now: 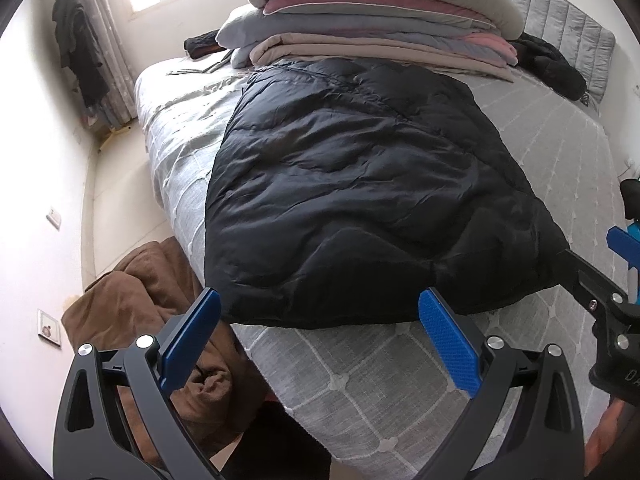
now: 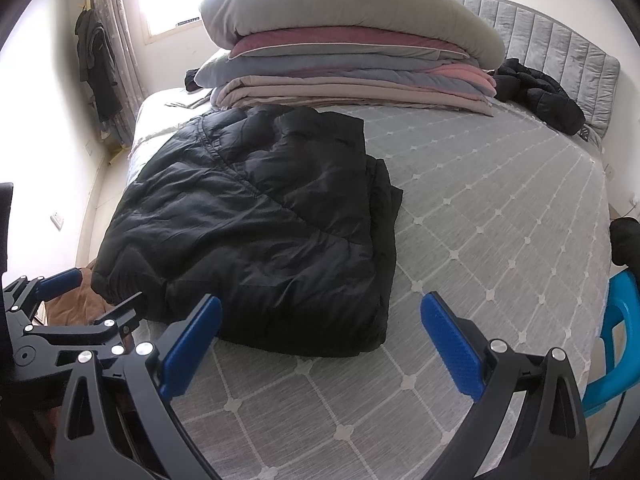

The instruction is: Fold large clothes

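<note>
A large black puffer coat (image 1: 360,184) lies folded lengthwise on the grey quilted bed (image 1: 360,380); it also shows in the right wrist view (image 2: 260,232), its folded edge on the right. My left gripper (image 1: 320,312) is open and empty, hovering just short of the coat's near hem. My right gripper (image 2: 320,316) is open and empty above the bed by the coat's near right corner. The right gripper's body shows at the right edge of the left wrist view (image 1: 608,312). The left gripper shows at the left of the right wrist view (image 2: 80,312).
A stack of folded quilts and pillows (image 2: 348,52) sits at the head of the bed. Another black jacket (image 2: 540,96) lies by the grey headboard. A brown blanket (image 1: 152,320) lies on the floor left of the bed. A blue chair (image 2: 616,344) stands at the right.
</note>
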The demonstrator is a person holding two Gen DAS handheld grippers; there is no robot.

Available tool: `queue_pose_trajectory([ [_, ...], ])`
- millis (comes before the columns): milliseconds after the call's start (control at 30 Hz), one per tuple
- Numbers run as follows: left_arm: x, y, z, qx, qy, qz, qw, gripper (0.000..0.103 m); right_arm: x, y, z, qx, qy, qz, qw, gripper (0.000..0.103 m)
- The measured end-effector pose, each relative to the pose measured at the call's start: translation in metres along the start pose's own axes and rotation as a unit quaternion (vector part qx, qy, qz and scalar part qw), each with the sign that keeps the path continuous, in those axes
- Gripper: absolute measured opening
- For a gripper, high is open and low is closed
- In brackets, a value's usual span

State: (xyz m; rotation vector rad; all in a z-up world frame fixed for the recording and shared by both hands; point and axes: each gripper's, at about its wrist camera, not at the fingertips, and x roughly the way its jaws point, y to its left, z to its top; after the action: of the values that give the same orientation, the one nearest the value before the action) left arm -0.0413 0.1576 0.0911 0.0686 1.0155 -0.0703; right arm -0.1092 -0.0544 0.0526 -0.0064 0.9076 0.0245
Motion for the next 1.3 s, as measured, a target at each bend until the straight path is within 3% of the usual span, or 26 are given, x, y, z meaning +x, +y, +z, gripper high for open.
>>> queue_pose_trajectory([
  [1300,-0.0034,-0.0001,0.0009,0.003,-0.004,-0.007,1.0,0.095,0.0001,0.0007,-0.0016,0.002,0.001,0.001,1.0,0.096],
])
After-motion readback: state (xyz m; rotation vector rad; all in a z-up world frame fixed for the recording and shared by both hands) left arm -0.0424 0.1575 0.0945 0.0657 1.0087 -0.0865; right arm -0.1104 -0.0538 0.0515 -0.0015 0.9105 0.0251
